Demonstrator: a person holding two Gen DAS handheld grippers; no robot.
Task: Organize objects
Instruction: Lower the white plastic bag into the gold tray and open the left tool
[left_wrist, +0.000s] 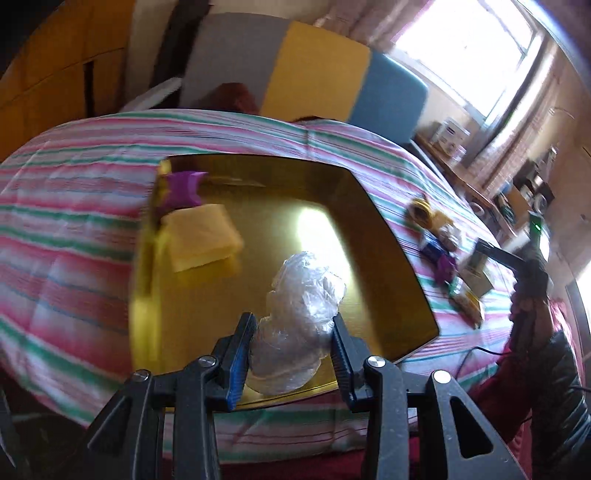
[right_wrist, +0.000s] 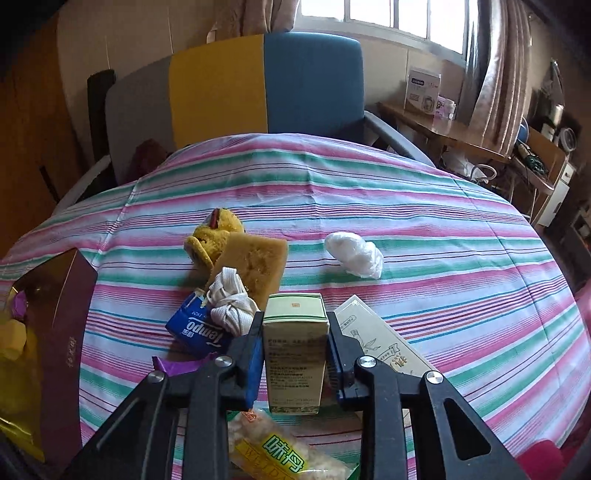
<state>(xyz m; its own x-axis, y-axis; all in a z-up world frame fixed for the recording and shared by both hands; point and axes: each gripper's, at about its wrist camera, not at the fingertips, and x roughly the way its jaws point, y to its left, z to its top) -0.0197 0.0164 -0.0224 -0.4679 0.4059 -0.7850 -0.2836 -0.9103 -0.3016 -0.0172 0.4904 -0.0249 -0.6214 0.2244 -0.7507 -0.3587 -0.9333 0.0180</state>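
1. Left gripper (left_wrist: 291, 341), seen in the left wrist view, is clamped on a crumpled clear plastic bag (left_wrist: 301, 317); both pads press into its sides, and the bag hangs over the near part of a gold tray (left_wrist: 388, 236).
2. Inside that tray, toward its far left corner, lies a yellow sponge (left_wrist: 203, 236), with a purple object (left_wrist: 183, 188) just behind it against the tray's wall.
3. The tray sits on a striped cloth (left_wrist: 74, 221) that covers the table.
4. To the right of the tray, on the cloth, a blurred cluster of small items (left_wrist: 439, 243) lies together; the single pieces are hard to tell apart there.
5. At the far right edge, a person's hand (left_wrist: 530, 291) holds the other device, its sleeve dark and red.
6. Right gripper (right_wrist: 295, 347), seen in the right wrist view, is closed on a small green-and-cream box (right_wrist: 295, 343), held upright between the pads.
7. Just left of it lie a blue tissue pack (right_wrist: 195, 330), a knotted white cloth (right_wrist: 229, 302) on top of the pack, a brown sponge (right_wrist: 255, 266) and a yellow plush toy (right_wrist: 210, 236).
8. A flat cream box (right_wrist: 380, 343) lies just right of the gripper, and a snack packet (right_wrist: 273, 450) lies below it.
9. A white plastic wad (right_wrist: 354, 254) rests apart, farther back on the cloth.
10. The tray's dark outer wall (right_wrist: 62, 332) shows at the left edge.
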